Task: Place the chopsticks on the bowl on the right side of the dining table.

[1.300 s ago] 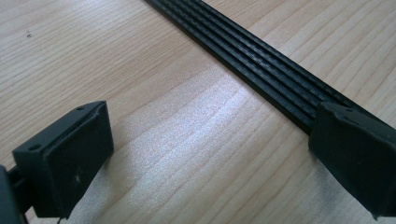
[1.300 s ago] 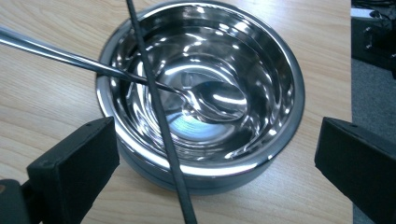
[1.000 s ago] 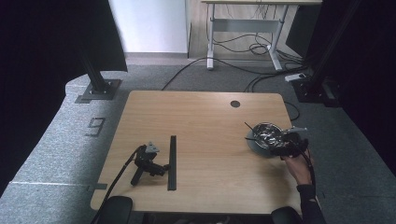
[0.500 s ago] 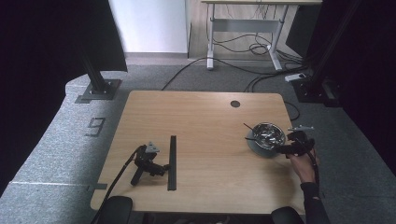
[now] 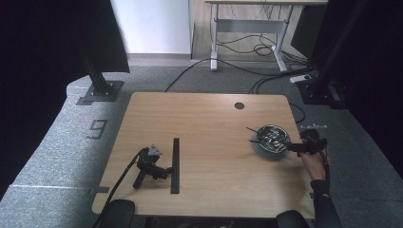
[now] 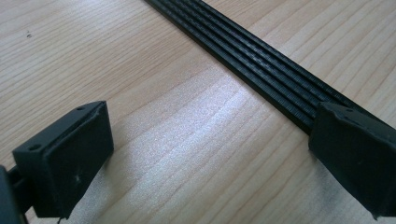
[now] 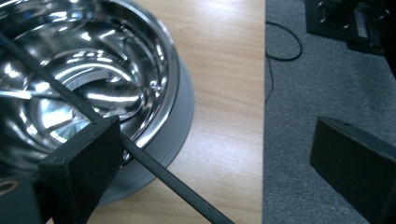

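A shiny steel bowl (image 5: 272, 137) on a grey base stands near the table's right edge, with thin black sticks (image 5: 254, 130) lying across it. A hand holds my right gripper (image 5: 304, 146) just right of the bowl, over the table's edge. In the right gripper view the gripper (image 7: 219, 140) is open. The bowl (image 7: 88, 79) is at the left, and one black stick (image 7: 154, 168) runs from it past the left jaw's inner face. My left gripper (image 5: 157, 168) lies unheld on the table, open (image 6: 210, 126), beside a long black ribbed strip (image 6: 261, 70).
The wooden table (image 5: 209, 118) has a round cable hole (image 5: 239, 106) at the back right. The black strip (image 5: 175, 165) lies front to back at the front left. Grey carpet (image 7: 327, 84) and cables lie beyond the right edge. Black stands flank the table.
The hand with my right gripper has drawn back to the right, from over the bowl's near rim to the table's right edge. The left gripper and strip stayed put.
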